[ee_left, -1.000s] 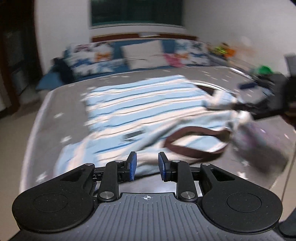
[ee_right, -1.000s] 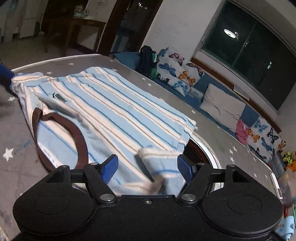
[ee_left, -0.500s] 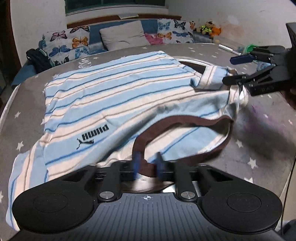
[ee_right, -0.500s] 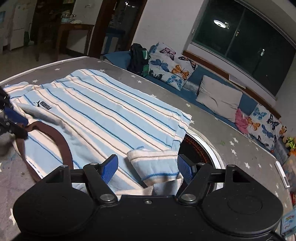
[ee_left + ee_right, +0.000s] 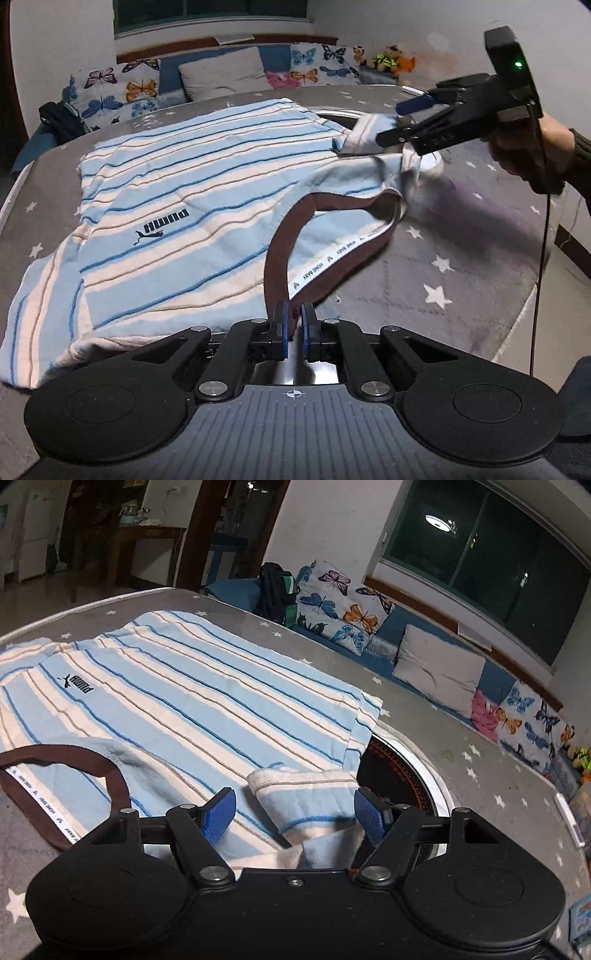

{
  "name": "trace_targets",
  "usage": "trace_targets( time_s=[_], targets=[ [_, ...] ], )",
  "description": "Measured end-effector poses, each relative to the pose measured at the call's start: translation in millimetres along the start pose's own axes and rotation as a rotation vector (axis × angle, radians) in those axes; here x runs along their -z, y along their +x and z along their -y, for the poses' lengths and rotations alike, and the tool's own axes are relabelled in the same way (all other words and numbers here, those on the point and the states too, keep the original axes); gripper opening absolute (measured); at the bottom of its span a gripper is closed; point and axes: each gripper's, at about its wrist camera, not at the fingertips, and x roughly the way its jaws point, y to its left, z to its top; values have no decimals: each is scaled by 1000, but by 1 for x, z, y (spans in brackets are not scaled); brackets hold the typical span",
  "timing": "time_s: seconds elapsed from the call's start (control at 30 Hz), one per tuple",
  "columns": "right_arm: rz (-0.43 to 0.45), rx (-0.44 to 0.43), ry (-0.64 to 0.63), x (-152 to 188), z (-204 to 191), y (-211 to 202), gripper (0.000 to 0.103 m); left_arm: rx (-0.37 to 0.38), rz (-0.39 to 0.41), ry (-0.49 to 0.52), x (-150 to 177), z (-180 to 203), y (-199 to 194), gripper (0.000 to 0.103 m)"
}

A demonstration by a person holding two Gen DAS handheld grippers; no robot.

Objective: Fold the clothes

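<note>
- The striped shirt [image 5: 192,206] lies spread flat on the grey star-printed table cover [image 5: 461,266], its brown collar [image 5: 284,236] turned toward the near edge.
- No real container is in view; only a round dark opening with a white rim [image 5: 413,771] shows in the table just beside the shirt, and I cannot tell what is in it.
- The left gripper [image 5: 293,328] has its blue pads closed on the brown collar.
- The right gripper [image 5: 295,812] has its jaws wide apart around the folded sleeve [image 5: 310,794].
- Compared with half a second ago, the left pads are now sharp and pressed on the collar, and the collar band is pulled straighter; the right gripper is still open at the same sleeve.
</note>
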Motion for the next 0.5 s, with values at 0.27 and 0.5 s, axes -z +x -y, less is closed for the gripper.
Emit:
trace_targets(
  time_s=[0.27,0.5],
  targets=[
    [-86,14,-92,-2,-2,34,71,10,5,-2,-2,-3,-5,7],
    [-60,111,97,17,32,16,26,17,69,-19,-11,-10,-23,8]
  ],
)
